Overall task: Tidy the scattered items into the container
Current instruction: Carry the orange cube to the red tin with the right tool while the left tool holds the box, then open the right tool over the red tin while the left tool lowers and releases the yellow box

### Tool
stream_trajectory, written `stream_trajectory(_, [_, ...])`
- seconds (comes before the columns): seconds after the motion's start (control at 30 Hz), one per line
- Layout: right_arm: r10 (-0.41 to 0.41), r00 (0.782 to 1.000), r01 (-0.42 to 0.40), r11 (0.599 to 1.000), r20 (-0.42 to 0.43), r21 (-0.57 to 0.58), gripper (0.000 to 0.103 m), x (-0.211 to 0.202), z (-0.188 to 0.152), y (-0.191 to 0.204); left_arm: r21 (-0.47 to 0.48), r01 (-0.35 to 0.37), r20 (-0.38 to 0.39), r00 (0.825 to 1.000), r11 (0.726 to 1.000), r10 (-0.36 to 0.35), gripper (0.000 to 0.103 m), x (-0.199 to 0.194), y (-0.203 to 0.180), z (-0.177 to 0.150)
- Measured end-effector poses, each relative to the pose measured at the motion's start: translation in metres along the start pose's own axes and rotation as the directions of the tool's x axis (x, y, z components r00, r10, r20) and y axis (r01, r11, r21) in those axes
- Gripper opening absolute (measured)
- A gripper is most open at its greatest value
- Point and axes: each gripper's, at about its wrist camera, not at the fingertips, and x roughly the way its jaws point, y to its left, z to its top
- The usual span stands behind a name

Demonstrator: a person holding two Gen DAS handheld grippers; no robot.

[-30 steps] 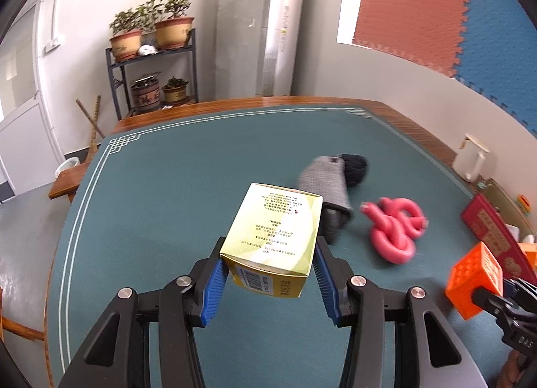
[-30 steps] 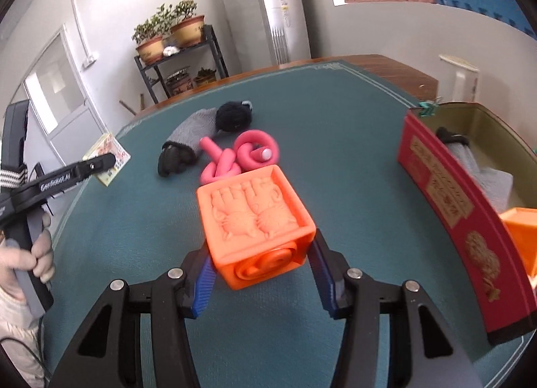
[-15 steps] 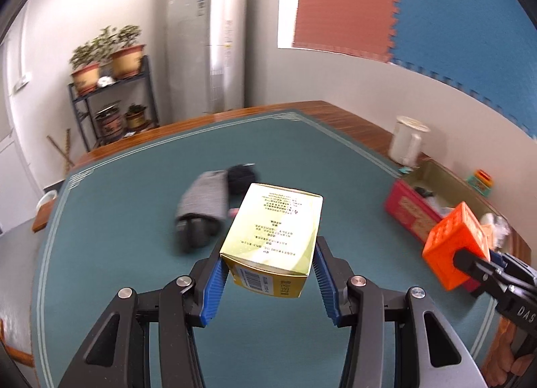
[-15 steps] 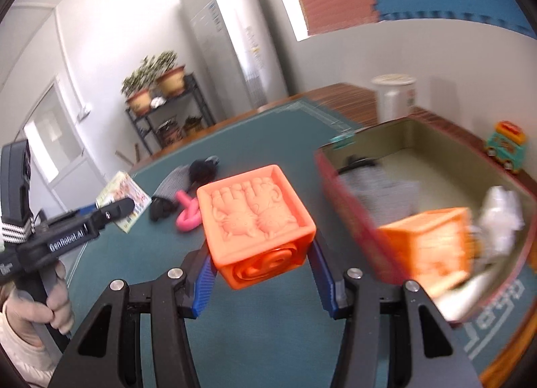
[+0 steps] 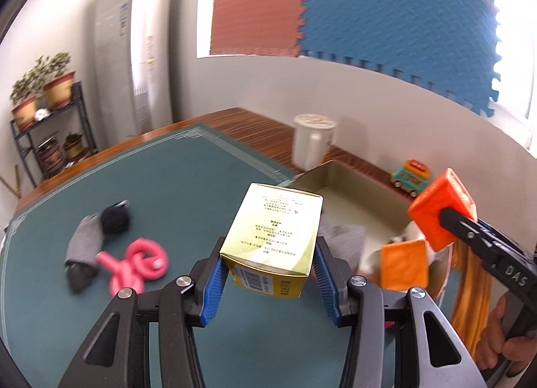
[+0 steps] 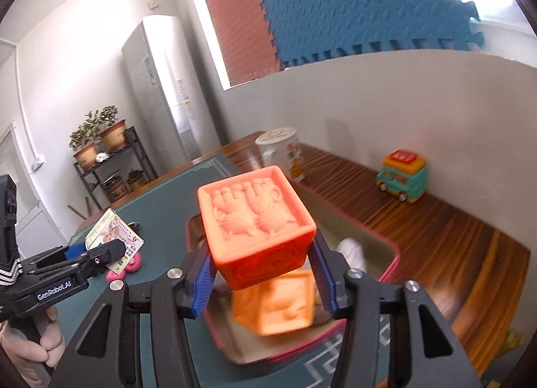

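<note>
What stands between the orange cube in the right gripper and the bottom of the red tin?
Another orange block lies in the red tin, directly under the held orange cube; beside it the floor looks free.

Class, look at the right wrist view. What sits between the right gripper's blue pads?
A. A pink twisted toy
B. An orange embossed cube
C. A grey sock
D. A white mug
B: the right gripper is clamped on the orange cube, held above the red-rimmed tin, where a second orange cube already lies.
</note>
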Motion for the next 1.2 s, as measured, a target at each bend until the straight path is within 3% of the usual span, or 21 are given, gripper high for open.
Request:
stream_trajectory(0.5, [-0.065,0.997,0.064,0.998,-0.045,-0.016,0.059,0.033,0.002,-0.021,0.029,0.115,-0.017,0.993,0.993,-0.115,0.051,0.042,-0.049,0.031])
stream_trajectory(0.57, [-0.070,0.997,0.070,0.998,-0.040,0.001,0.066,0.034,0.003,-0.025,0.033,0.122,-0.029,0.992,0.992,-0.121,0.051,0.047,-0.053,0.031])
stream_trajectory(0.63, [-0.075,0.997,0.075,0.997,-0.036,0.015,0.080,0.034,0.004,-0.029,0.032,0.128,-0.054,0.991,0.991,-0.126,0.053,0.052,-0.055,0.029])
stream_trajectory(0.7, [-0.078,0.996,0.079,0.997,-0.034,0.021,0.080,0.033,0.003,-0.031,0.025,0.135,-0.085,0.988,0.991,-0.132,0.056,0.059,-0.056,0.026])
stream_trajectory(0.8, [-0.081,0.996,0.082,0.996,-0.037,0.031,0.080,0.033,0.002,-0.034,0.006,0.125,-0.104,0.987,0.992,-0.124,0.063,0.063,-0.053,0.020])
stream_trajectory(1.2, [-0.070,0.996,0.074,0.995,-0.052,0.068,0.080,0.031,-0.004,-0.037,0.003,0.087,-0.084,0.993,0.996,-0.087,0.063,0.062,-0.044,0.020])
